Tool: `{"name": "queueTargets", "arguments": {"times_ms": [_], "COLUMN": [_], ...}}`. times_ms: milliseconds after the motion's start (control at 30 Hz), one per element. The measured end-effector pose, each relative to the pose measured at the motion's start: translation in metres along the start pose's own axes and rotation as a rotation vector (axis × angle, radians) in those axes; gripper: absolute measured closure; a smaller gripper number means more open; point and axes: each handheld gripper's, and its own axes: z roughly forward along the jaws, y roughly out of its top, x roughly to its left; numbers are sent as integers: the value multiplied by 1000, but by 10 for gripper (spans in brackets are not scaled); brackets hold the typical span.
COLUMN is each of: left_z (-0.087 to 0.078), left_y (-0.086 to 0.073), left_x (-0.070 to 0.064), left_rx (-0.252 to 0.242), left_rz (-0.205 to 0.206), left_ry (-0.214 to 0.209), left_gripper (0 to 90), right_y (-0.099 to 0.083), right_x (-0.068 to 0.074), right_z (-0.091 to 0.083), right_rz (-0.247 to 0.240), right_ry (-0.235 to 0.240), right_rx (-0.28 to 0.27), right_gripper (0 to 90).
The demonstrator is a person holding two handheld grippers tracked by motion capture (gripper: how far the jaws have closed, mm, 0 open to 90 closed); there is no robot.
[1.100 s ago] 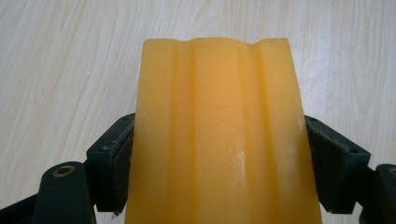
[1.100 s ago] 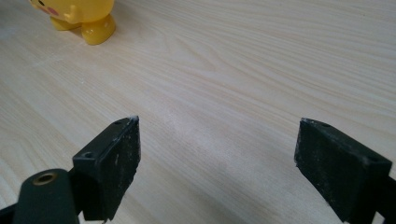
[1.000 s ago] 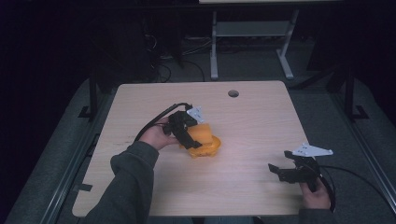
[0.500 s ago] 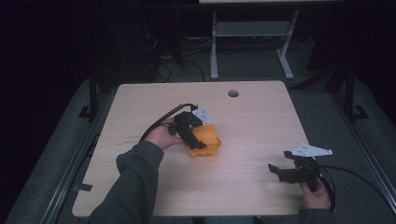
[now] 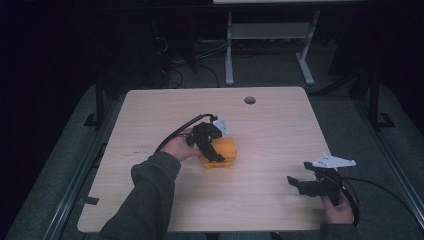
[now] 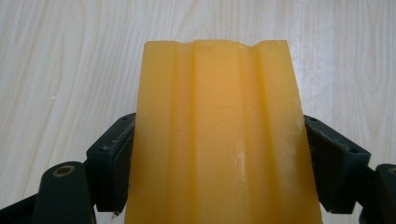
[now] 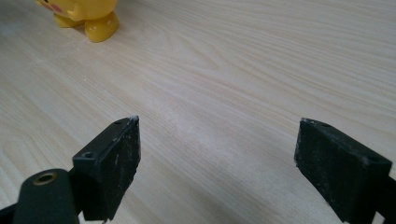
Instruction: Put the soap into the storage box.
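Near the middle of the high view, slightly left of centre, the left gripper is clamped on a yellow toy that rests on the wooden table. In the left gripper view the toy takes up the centre of the frame: a waxy, translucent yellow-orange body with a flat, slab-like back, shallow lengthwise grooves running up it and a slightly notched far edge, its surface scuffed with pale marks. Both black jaw pads press flat against its sides, low in the frame. In the right gripper view, the toy's rounded feet and a pink spot show at the upper left corner. At the lower right of the high view, the right gripper is held above the table, well apart from the toy; its jaws stand wide apart with nothing between them.
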Motion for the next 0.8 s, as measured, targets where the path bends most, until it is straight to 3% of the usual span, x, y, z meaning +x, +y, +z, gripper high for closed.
{"name": "queueTargets", "arguments": {"times_ms": [800], "left_z": [11], "left_y": [-10], "left_x": [5], "left_rx": [26], "left_rz": [-23], "left_ry": [-16], "left_gripper": [206], "right_y": [0], "right_x": [0], "right_z": [0], "right_rz": [-1], "right_ry": [1], "right_rx": [1], "right_gripper": [139]}}
